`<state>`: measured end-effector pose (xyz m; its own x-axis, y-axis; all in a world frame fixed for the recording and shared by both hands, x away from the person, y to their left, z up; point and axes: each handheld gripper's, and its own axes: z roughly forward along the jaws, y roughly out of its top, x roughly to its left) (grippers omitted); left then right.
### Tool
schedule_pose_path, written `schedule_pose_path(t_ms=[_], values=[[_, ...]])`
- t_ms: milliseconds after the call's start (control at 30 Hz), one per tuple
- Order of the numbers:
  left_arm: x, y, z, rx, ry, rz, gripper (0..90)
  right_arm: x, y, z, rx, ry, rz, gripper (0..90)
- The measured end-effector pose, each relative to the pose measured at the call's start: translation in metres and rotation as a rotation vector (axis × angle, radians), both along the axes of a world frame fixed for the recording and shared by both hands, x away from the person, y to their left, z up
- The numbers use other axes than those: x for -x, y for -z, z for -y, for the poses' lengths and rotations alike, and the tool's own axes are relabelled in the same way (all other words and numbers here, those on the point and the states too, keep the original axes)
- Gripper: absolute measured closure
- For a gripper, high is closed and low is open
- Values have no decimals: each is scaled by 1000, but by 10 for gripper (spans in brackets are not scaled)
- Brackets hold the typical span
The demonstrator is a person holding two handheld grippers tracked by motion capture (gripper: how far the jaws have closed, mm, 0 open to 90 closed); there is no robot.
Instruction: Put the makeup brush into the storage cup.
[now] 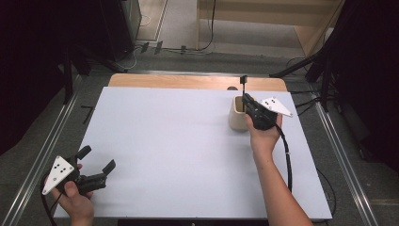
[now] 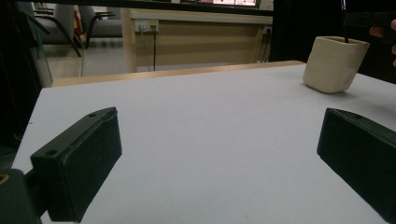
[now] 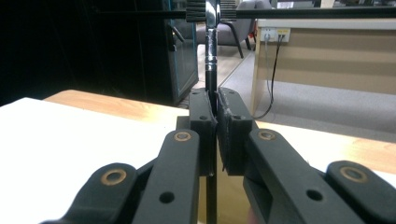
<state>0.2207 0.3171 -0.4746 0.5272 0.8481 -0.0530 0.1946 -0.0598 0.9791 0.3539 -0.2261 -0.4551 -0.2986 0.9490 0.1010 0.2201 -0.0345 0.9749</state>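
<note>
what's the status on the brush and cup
Right gripper shut on brush, upright over cup. Left gripper open, idle near table corner. Nothing in the way.

Brush [image 3: 211, 56] bristles cut off by top edge.

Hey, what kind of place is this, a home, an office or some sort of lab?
Probably an office used as a recording lab: a white table framed by metal rails, office chairs, and a wooden counter with wall sockets.
</note>
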Motion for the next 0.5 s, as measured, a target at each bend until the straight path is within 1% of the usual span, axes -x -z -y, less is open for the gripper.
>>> schedule_pose_path(t_ms=[67, 133, 167, 200, 233, 267, 367, 400, 467, 500], values=[[0, 0, 0, 0, 0, 0, 4, 1, 2, 1, 1, 3, -8, 869], [0, 0, 0, 0, -1, -1, 4, 2, 3, 2, -20, -1, -16, 852], [0, 0, 0, -1, 0, 0, 3, 3, 3, 2, -16, 4, -20, 797], [0, 0, 0, -1, -1, 0, 4, 5, 2, 1, -15, 22, -28, 714], [0, 0, 0, -1, -1, 1, 4, 6, 0, 1, -23, 28, -36, 663], [0, 0, 0, -1, -1, 1, 4, 8, -1, 1, -31, 20, -42, 590], [0, 0, 0, 0, 0, 0, 4, 14, -7, 1, -34, 29, -91, 433], [0, 0, 0, -1, 0, 0, 4, 16, -8, 1, -40, 27, -97, 376], [0, 0, 0, 0, -1, 0, 3, 19, -9, 2, -56, 2, -111, 265], [0, 0, 0, 0, -1, 0, 4, 20, -9, 2, -54, -9, -116, 222]])
